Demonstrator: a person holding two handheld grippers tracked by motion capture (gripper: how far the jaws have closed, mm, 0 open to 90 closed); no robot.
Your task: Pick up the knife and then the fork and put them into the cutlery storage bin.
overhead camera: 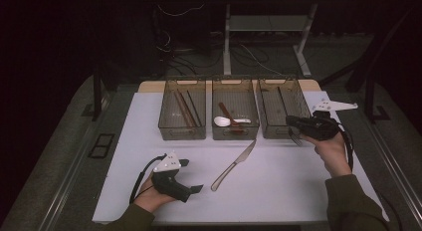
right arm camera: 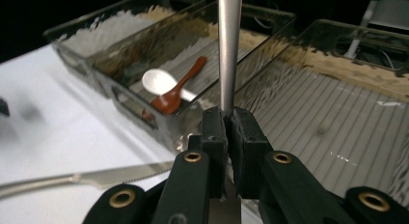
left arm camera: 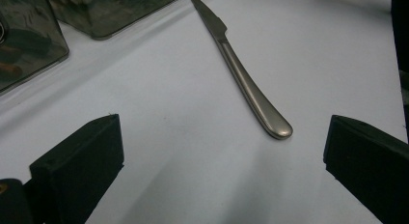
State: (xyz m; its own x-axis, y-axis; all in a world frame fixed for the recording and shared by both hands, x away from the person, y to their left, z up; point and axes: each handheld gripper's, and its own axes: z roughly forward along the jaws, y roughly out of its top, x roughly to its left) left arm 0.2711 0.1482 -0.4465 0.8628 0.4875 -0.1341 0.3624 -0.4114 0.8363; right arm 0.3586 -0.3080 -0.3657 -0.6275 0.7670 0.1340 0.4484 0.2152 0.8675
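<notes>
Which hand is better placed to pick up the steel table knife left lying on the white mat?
Left: its open hand-held gripper faces the steel table knife handle. The right hand-held gripper is shut on a metal utensil.

I find no legible text, label, brand, number or sign on anything before me. The bins, the cutlery, the white surface and my own two tools carry no readable marking in any of the three views.
</notes>
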